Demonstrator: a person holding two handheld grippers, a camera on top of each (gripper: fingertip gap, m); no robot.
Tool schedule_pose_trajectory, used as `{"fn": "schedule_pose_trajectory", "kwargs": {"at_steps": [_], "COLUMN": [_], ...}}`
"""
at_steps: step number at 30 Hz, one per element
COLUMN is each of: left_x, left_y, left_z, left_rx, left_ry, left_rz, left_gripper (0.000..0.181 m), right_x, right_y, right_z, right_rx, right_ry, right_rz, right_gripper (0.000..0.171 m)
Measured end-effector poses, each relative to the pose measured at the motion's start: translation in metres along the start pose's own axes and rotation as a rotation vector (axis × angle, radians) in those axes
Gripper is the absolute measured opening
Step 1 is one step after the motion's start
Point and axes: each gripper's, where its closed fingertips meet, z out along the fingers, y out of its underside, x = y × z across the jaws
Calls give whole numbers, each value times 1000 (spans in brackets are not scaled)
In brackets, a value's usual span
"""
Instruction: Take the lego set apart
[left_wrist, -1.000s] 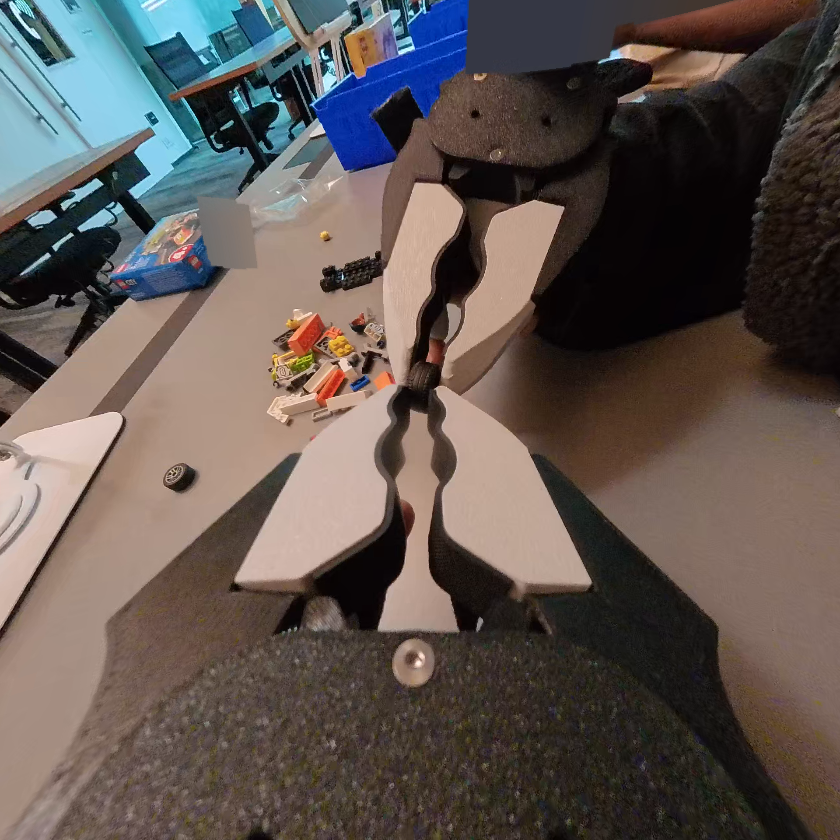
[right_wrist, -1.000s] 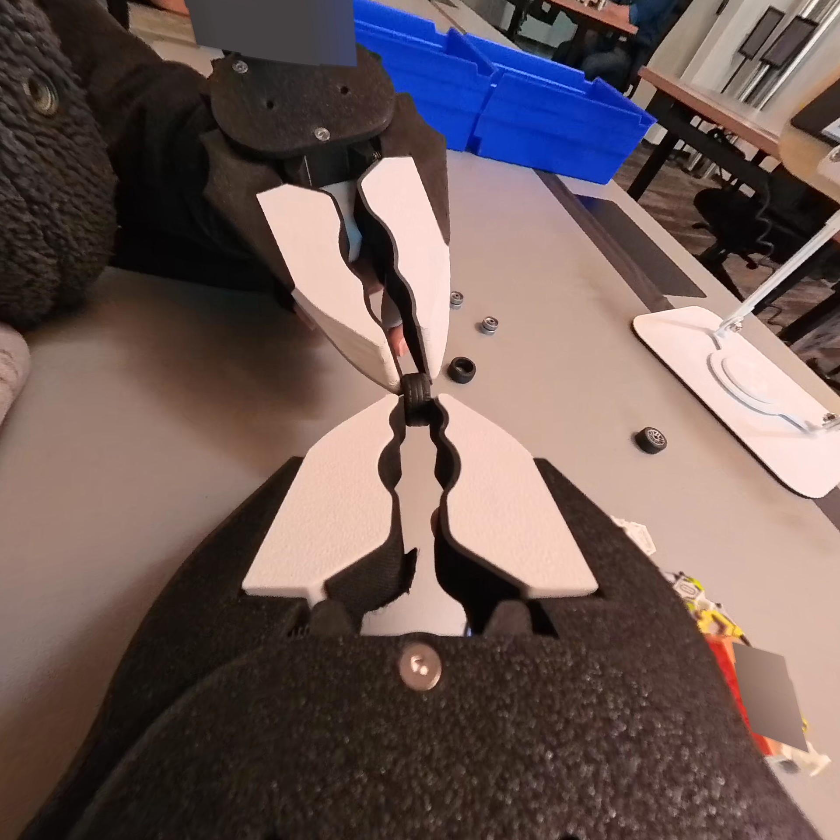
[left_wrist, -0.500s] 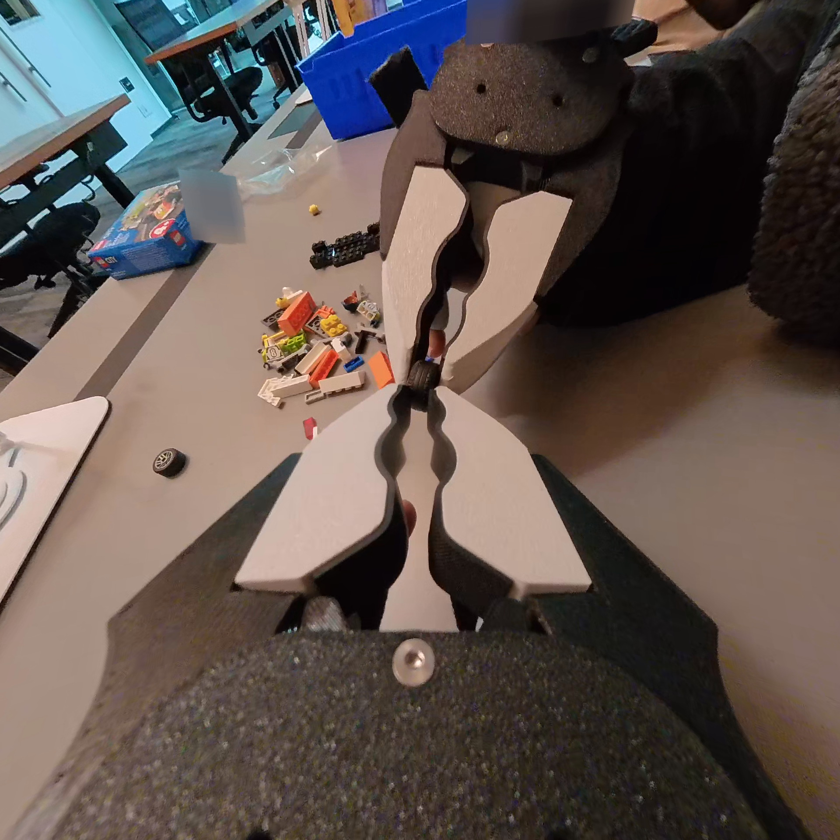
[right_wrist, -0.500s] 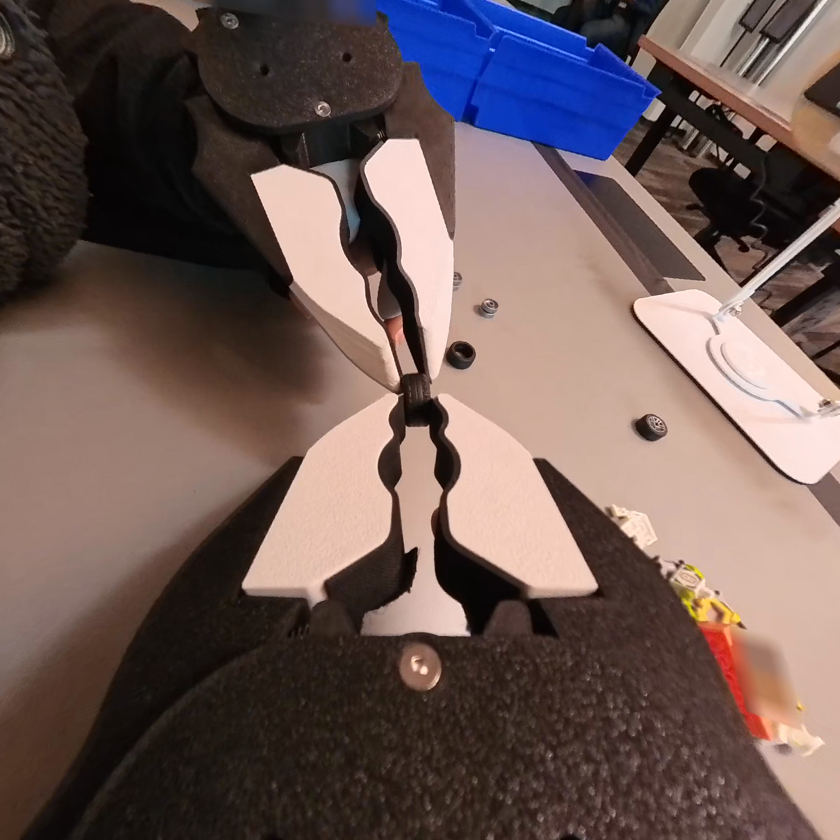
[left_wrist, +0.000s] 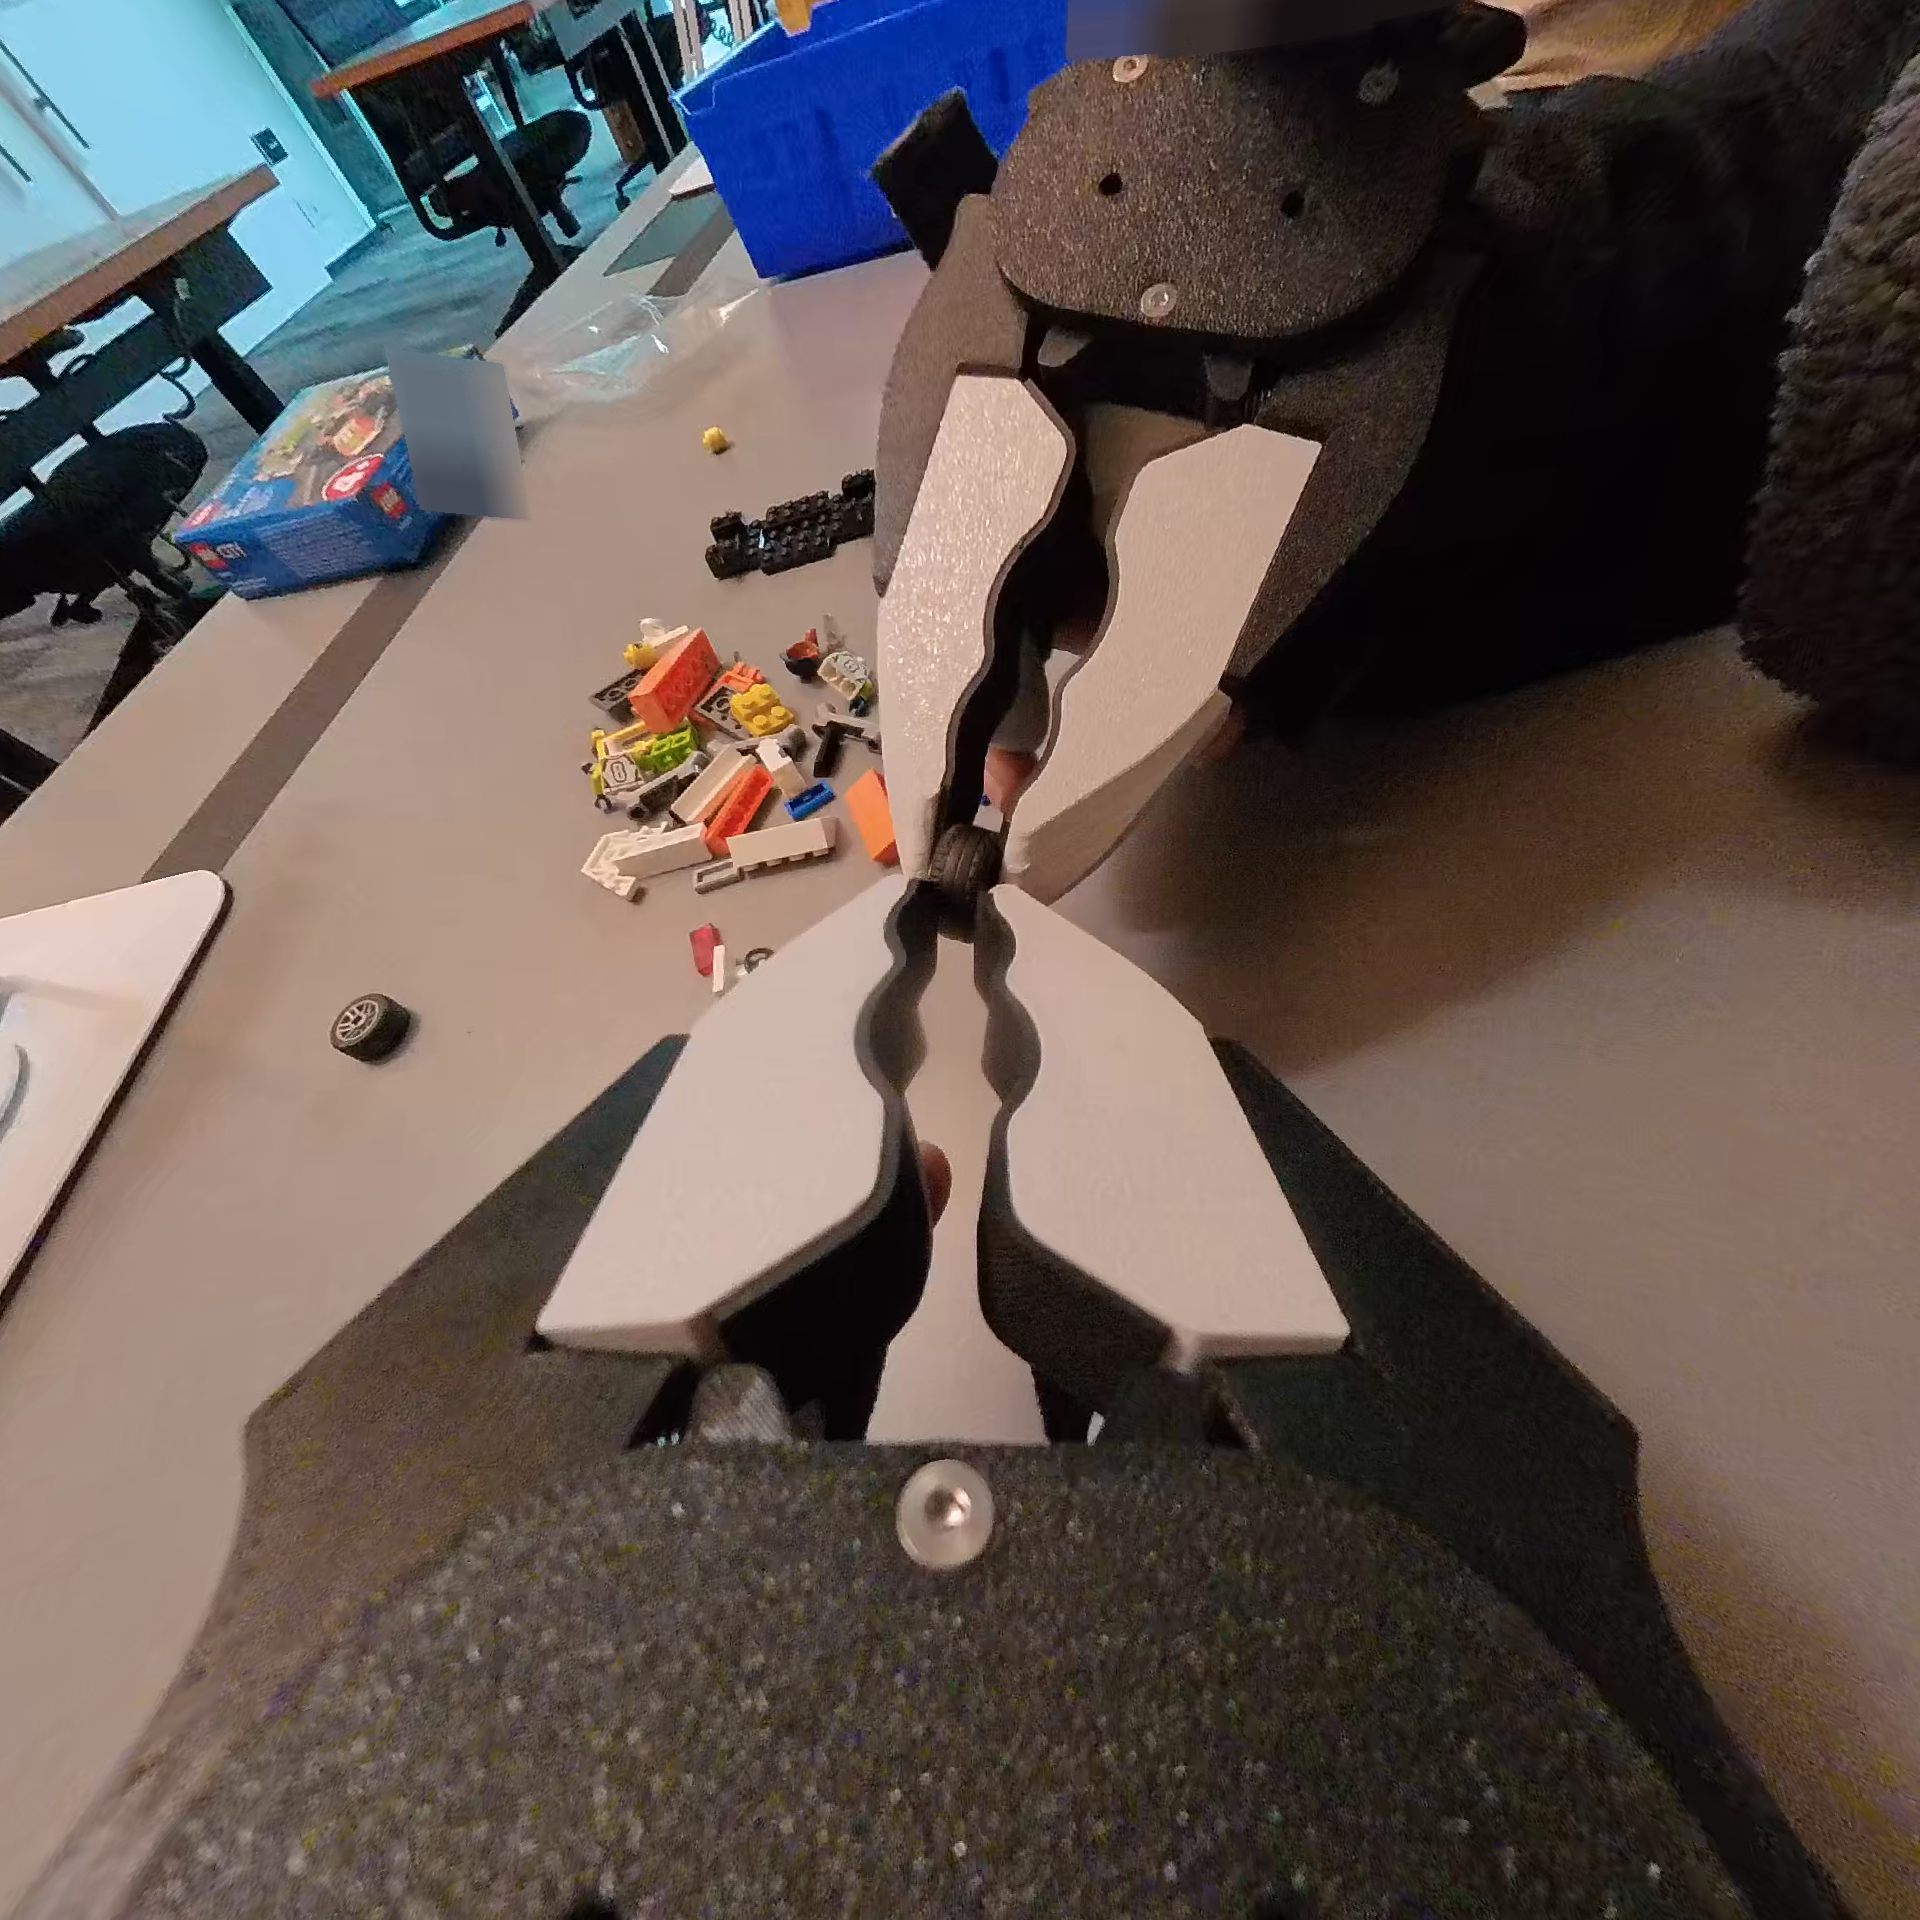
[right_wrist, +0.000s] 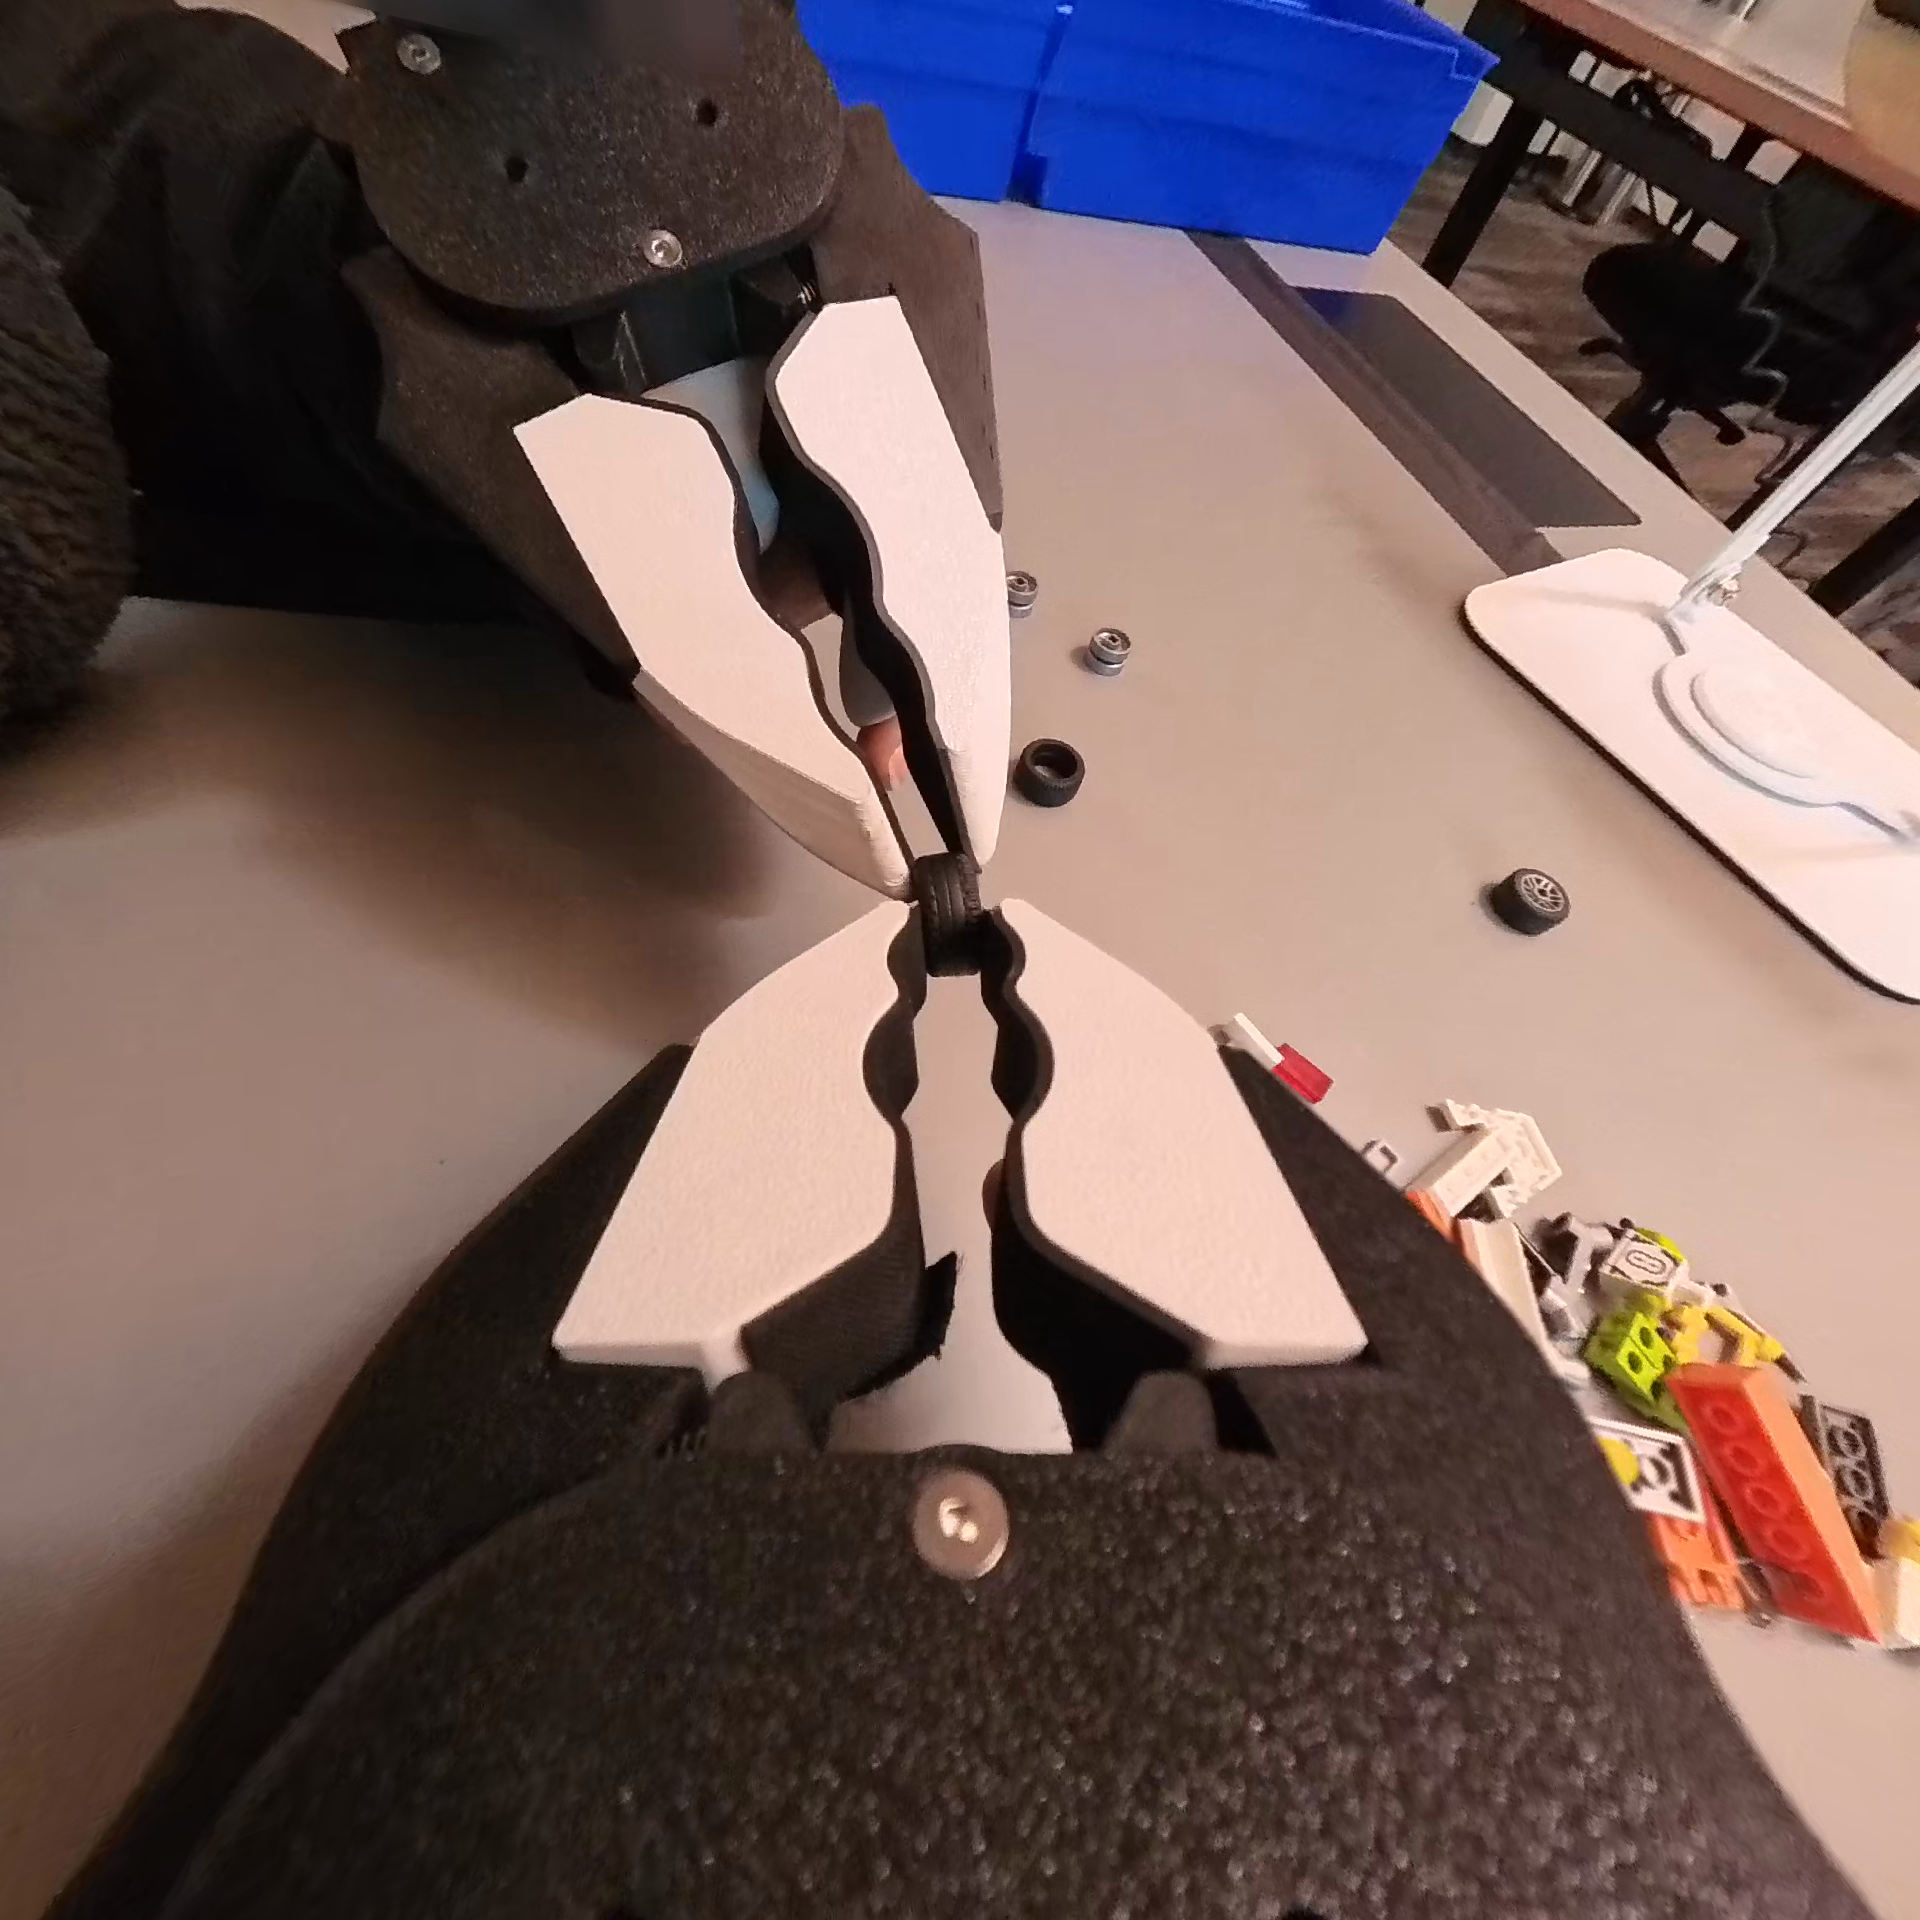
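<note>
A small black wheel (left_wrist: 966, 860) is held above the grey table between both grippers, which meet tip to tip. My left gripper (left_wrist: 948, 906) is shut on its near side. My right gripper (left_wrist: 961, 826) comes from the far side and is shut on the same wheel. In the right wrist view the wheel (right_wrist: 951, 902) sits between my right gripper (right_wrist: 951, 935) and the left gripper (right_wrist: 935, 857). A pile of loose lego pieces (left_wrist: 727, 769) lies left of the grippers and also shows in the right wrist view (right_wrist: 1704, 1382).
A black lego chassis (left_wrist: 795, 525) lies beyond the pile. A loose wheel (left_wrist: 369, 1027) lies near a white lamp base (left_wrist: 83, 1039). A black tyre (right_wrist: 1049, 771) and two grey rims (right_wrist: 1109, 651) lie on the table. A blue box (left_wrist: 312, 488) and blue bins (right_wrist: 1143, 104) stand farther back. Left and right tips are no more than a few centimetres apart.
Both grippers stay shut tip to tip on the wheel. The pair has shifted slightly, and more of the lego pile now shows in the right wrist view.
</note>
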Motion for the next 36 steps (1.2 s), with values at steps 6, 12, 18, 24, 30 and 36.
{"fn": "schedule_pose_trajectory", "kwargs": {"at_steps": [6,12,18,24,30,36], "left_x": [0,0,0,2,5,8], "left_y": [5,10,14,21,28,36], "left_z": [2,5,7,10,12,15], "left_rx": [-17,-21,-27,-55,-78,-105], "left_ry": [-4,-1,2,14,44,76], "left_rz": [-2,-28,-57,-85,-117,-154], "left_gripper": [8,7,7,7,7,7], "right_x": [0,1,0,-1,-3,-6], "right_y": [3,10,9,16,23,30], "right_z": [3,6,6,10,13,17], "right_rx": [-14,-29,-41,-65,-93,-129], "right_ry": [0,4,10,5,-4,-18], "right_rz": [34,58,74,95,87,91], "right_gripper": [9,9,9,9,9,9]}}
